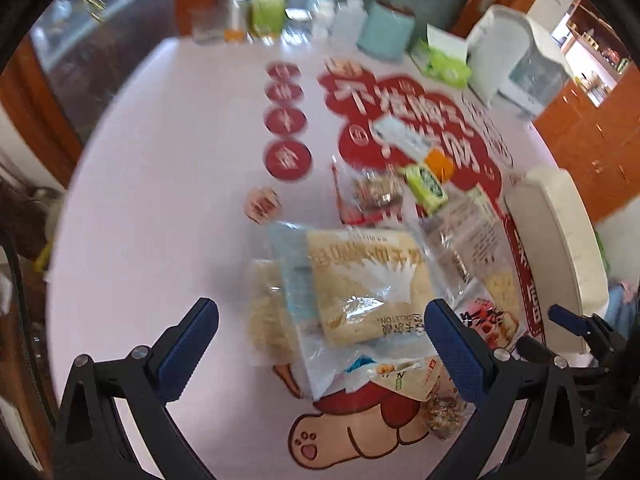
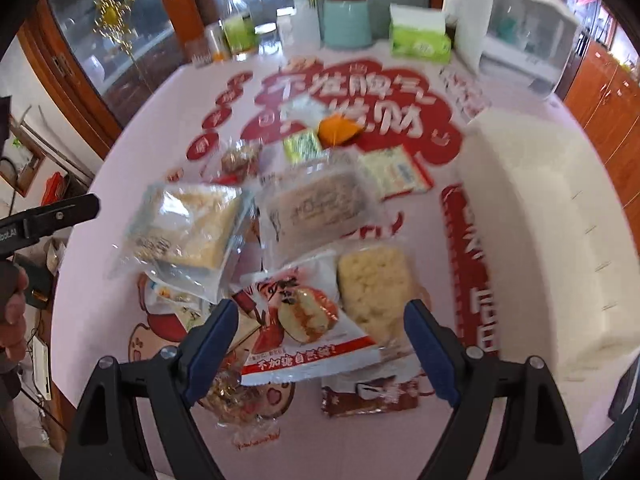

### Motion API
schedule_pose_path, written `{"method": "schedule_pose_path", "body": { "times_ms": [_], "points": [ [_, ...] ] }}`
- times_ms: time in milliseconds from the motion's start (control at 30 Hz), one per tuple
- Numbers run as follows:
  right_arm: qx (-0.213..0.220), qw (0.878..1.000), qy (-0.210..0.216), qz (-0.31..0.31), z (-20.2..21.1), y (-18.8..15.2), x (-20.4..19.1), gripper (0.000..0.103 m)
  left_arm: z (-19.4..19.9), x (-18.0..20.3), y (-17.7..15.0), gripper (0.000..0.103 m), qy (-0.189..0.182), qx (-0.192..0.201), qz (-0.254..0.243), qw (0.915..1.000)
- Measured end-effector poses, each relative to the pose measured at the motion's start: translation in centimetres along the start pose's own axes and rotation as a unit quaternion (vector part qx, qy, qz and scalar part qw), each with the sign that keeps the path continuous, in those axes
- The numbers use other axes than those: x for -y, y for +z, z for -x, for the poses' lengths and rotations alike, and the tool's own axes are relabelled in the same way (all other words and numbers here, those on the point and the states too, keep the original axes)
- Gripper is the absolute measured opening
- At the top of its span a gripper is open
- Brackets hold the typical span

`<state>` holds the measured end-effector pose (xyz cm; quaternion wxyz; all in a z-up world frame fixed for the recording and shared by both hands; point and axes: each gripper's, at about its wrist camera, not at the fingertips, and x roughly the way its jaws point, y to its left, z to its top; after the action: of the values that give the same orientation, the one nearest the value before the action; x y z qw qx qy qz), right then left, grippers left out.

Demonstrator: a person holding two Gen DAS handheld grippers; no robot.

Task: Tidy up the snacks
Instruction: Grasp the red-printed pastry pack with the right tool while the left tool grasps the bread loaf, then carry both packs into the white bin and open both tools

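Several snack packs lie in a heap on the pink printed tablecloth (image 1: 160, 208). A clear pack of pale rice cakes (image 1: 360, 284) lies just ahead of my open left gripper (image 1: 320, 344), between its blue fingers. In the right wrist view the same pack (image 2: 192, 228) is at the left. A red-and-white bun pack (image 2: 308, 320) lies between the fingers of my open right gripper (image 2: 320, 340). Beside it is a yellow puffed-rice pack (image 2: 376, 288). A small green pack (image 2: 302, 146) and an orange pack (image 2: 338, 130) lie farther back. Both grippers are empty.
A white bin (image 2: 552, 232) stands at the right, also seen in the left wrist view (image 1: 560, 248). At the back are a teal cup (image 2: 346, 20), a green tissue box (image 2: 420, 36), a white appliance (image 2: 516, 28) and bottles. The other gripper's tip (image 2: 60, 212) shows at the left.
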<state>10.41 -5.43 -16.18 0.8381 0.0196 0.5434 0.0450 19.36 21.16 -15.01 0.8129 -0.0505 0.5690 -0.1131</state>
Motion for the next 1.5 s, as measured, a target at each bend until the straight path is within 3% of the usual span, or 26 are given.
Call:
{"method": "schedule_pose_path", "body": {
  "times_ms": [233, 300, 533, 767, 833, 867, 1000, 1200, 1500],
  "points": [
    [-0.030, 0.999, -0.013, 0.005, -4.0, -0.5, -1.0, 0.084, -5.4, -0.7, 1.7, 0.100, -0.031, -0.030, 0.001, 0.9991],
    [-0.039, 0.999, -0.019, 0.006, -4.9, -0.6, -1.2, 0.078, -6.1, -0.5, 2.0, 0.097, -0.043, -0.032, -0.006, 0.9986],
    [-0.032, 0.998, -0.052, 0.029, -6.2, -0.8, -2.8, 0.067, -7.6, 2.6, 2.0, 0.093, -0.031, -0.030, -0.085, 0.9954],
    [-0.025, 0.998, -0.043, 0.031, -6.2, -1.0, -3.4, 0.048, -7.0, 5.4, 1.5, 0.049, -0.024, -0.007, -0.148, 0.9886],
    [-0.025, 0.999, -0.035, 0.022, -6.0, -1.2, -3.3, 0.046, -6.4, 5.8, 1.3, 0.018, -0.012, 0.009, -0.154, 0.9880],
    [-0.025, 0.999, -0.034, 0.018, -5.9, -1.2, -3.1, 0.045, -5.9, 5.6, 1.5, 0.012, -0.019, 0.011, -0.145, 0.9892],
    [-0.028, 0.999, -0.022, 0.002, -5.1, -1.7, -2.4, 0.043, -4.1, 4.9, 1.5, 0.008, -0.034, 0.017, -0.121, 0.9920],
    [-0.006, 1.000, 0.002, -0.017, -2.3, -2.3, -1.4, 0.042, 1.2, 5.8, 0.7, 0.007, -0.041, 0.068, -0.120, 0.9896],
    [0.065, 0.997, 0.030, -0.026, 5.0, -1.3, 0.3, 0.042, 11.3, 8.8, 0.3, 0.006, -0.073, 0.176, -0.117, 0.9746]
  ]
}}
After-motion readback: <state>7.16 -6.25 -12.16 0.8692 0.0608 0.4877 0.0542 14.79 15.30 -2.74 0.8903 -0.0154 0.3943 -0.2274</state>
